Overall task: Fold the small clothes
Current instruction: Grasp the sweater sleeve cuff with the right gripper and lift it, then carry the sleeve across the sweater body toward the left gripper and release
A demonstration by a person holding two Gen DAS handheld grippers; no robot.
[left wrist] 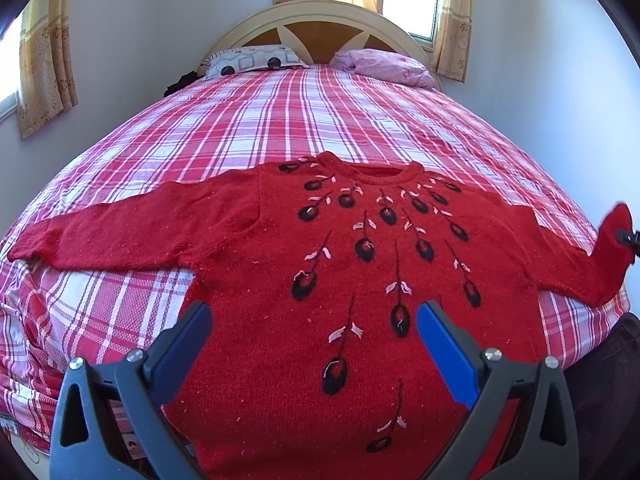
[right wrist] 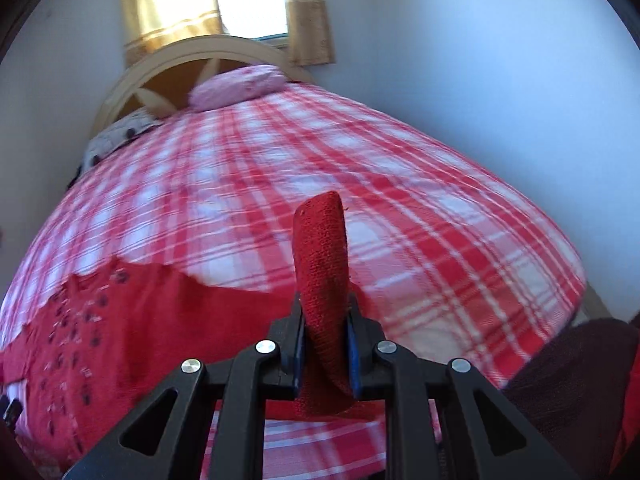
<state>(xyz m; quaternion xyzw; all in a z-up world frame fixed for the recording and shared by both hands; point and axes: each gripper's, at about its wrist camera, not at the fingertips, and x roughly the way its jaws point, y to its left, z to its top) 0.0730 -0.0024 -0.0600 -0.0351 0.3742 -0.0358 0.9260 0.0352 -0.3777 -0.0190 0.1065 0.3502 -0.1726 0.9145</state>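
Observation:
A red knitted sweater [left wrist: 280,264] with dark embroidered flowers lies flat, front up, at the near end of the bed, its left sleeve [left wrist: 120,232] stretched out. My left gripper [left wrist: 314,320] is open and empty, hovering over the sweater's lower body. My right gripper [right wrist: 325,344] is shut on the cuff of the right sleeve [right wrist: 320,264], which stands up between the jaws, lifted off the bed. In the left wrist view that raised sleeve end [left wrist: 616,240] shows at the far right. The sweater's body [right wrist: 100,320] lies to the left in the right wrist view.
The bed has a red and white plaid cover [left wrist: 320,120]. Two pillows, one patterned [left wrist: 252,60] and one pink [left wrist: 384,66], lie by the arched headboard [left wrist: 320,20]. Walls stand close on both sides, with curtained windows. A dark object [right wrist: 580,380] sits at the bed's near right corner.

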